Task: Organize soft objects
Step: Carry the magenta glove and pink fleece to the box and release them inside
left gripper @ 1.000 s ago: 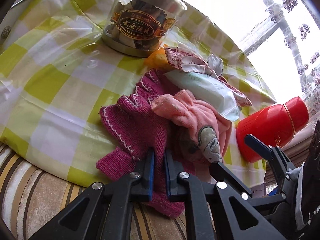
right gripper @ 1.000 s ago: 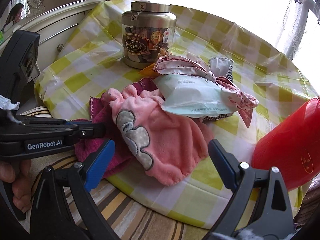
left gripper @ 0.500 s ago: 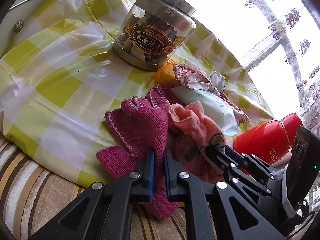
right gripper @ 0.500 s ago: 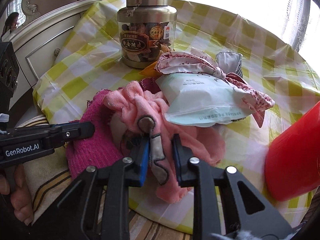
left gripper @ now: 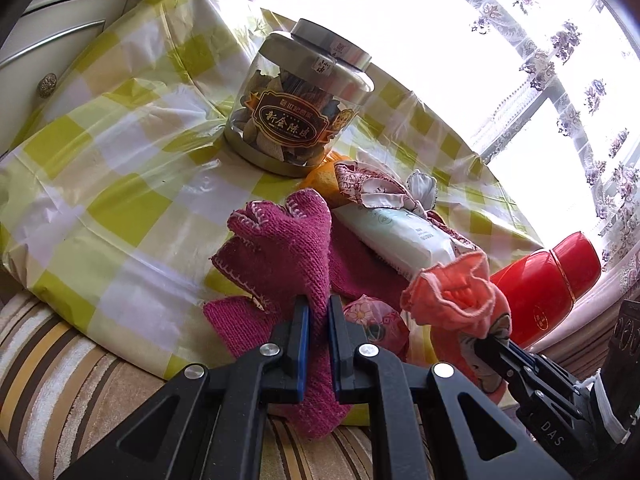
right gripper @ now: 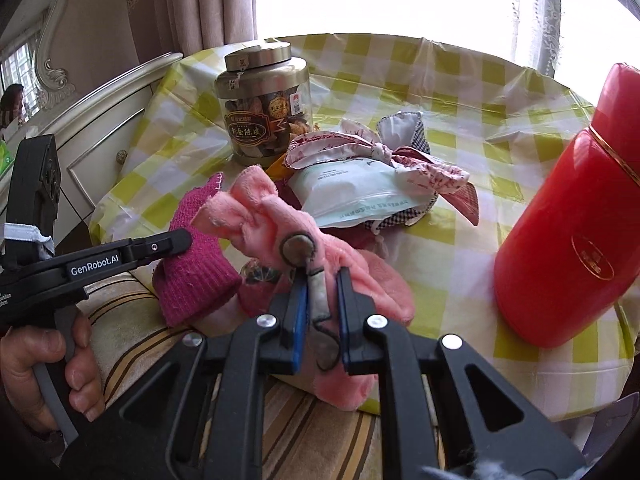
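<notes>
We are pinching the magenta knit glove in the left gripper, its fingers pointing up and away, cuff hanging below the jaws. Just to its right, we are clamping the pink plush cloth in the right gripper. Each is lifting off the table edge. We are counting one glove held, one cloth, one pouch, one jar, one red flask.

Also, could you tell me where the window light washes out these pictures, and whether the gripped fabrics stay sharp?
Left wrist view: the window is blown white, yet the magenta glove is crisp. Right wrist view: the same whiteout behind the jar, glare on the red flask, pink cloth sharp.
</notes>
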A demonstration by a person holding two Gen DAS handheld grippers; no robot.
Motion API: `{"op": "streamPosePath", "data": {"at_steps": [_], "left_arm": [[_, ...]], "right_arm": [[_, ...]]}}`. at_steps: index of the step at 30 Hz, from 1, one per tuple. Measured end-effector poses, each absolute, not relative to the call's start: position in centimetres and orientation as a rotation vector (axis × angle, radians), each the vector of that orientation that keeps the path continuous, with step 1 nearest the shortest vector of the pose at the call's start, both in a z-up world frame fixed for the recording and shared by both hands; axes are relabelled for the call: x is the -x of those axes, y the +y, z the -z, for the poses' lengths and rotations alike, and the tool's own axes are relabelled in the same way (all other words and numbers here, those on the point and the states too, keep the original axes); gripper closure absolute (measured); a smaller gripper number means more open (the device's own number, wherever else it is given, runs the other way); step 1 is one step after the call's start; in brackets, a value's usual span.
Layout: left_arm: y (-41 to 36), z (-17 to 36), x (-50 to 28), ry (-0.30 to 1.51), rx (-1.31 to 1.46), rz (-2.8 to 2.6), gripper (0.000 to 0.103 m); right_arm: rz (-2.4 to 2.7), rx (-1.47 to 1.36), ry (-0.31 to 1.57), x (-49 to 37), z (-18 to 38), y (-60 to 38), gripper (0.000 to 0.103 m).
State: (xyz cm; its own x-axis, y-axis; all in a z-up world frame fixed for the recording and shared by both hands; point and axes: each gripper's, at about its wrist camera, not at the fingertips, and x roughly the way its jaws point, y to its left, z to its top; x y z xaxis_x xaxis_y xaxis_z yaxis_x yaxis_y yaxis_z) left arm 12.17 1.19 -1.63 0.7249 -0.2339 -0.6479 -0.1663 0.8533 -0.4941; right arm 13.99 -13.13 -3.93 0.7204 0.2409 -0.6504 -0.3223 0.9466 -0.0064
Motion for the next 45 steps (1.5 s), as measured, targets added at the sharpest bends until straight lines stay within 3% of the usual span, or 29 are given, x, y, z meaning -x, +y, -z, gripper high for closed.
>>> {"op": "streamPosePath", "data": {"at_steps": [15, 45], "left_arm": [[-3.1, -3.0, -9.7, 0.618, 0.388, 0.115, 0.094], [-23.7, -5.0, -5.8, 0.743, 0.206, 0.649, 0.094]], "right_arm": [[-0.212, 0.018, 0.664, -9.0, 2.8, -19.9, 0.087], [0.203, -0.199, 0.657, 3.8, 2.5, -41.3, 0.087]]}}
